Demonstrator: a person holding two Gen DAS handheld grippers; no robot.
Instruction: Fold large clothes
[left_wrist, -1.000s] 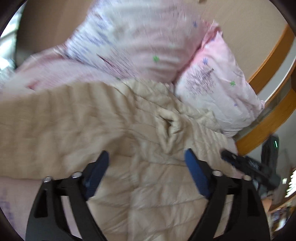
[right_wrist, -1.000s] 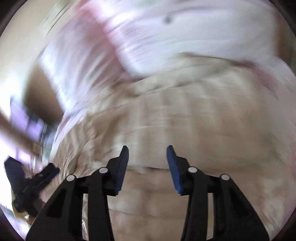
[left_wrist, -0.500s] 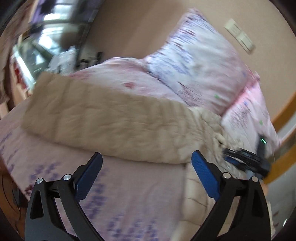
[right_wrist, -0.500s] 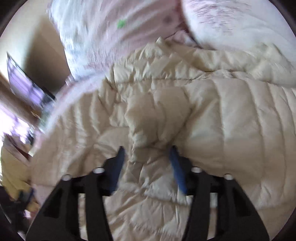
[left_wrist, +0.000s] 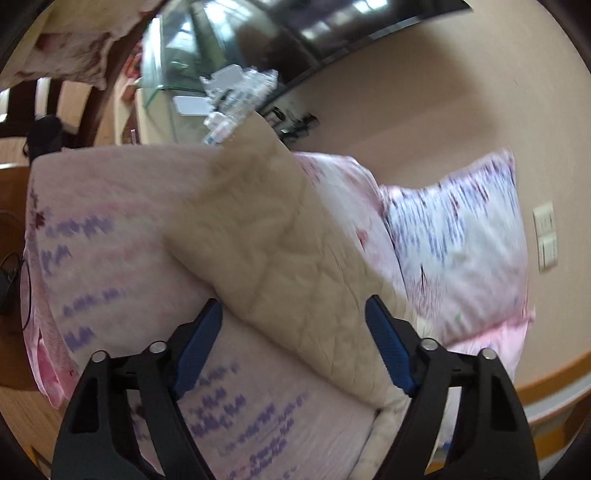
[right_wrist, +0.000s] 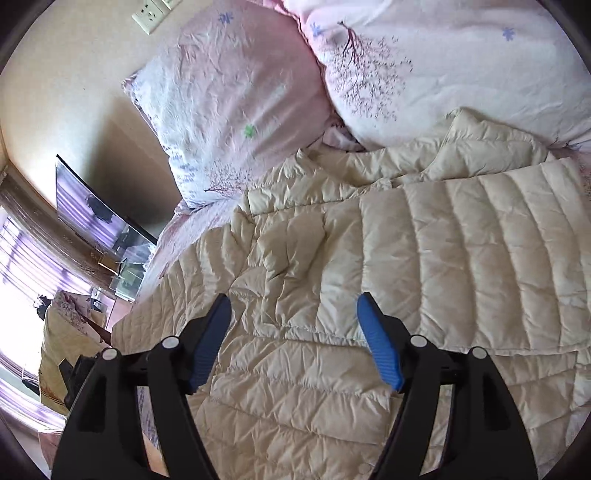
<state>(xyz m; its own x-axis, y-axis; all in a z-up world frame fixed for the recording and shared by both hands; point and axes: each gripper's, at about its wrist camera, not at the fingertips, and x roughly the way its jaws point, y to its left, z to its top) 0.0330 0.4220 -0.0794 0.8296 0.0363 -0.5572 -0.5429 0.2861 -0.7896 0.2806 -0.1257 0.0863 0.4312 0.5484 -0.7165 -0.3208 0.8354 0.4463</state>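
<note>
A cream quilted puffer jacket (right_wrist: 314, 369) lies spread on the bed. One sleeve (right_wrist: 480, 251) is folded across its body. My right gripper (right_wrist: 293, 300) hovers just over the jacket's middle, jaws opening, nothing between its pads. In the left wrist view the other sleeve (left_wrist: 277, 240) stretches out over the pink sheet toward the bed's far edge. My left gripper (left_wrist: 293, 304) straddles that sleeve near the shoulder end. Its jaws are closing with the sleeve between them, and the blue pads (left_wrist: 388, 350) do not press on the fabric.
Two pink floral pillows (right_wrist: 236, 103) (right_wrist: 443, 66) lean at the head of the bed by a beige wall. The pink sheet (left_wrist: 110, 240) ends at a drop on the left. A glass cabinet (left_wrist: 173, 74) and a dark screen (right_wrist: 96, 206) stand beyond the bed.
My left gripper swung from the jacket's body out to the stretched sleeve, rolling as it went, and its jaws narrowed. My right gripper's jaws widened and came off the bunched fabric.
</note>
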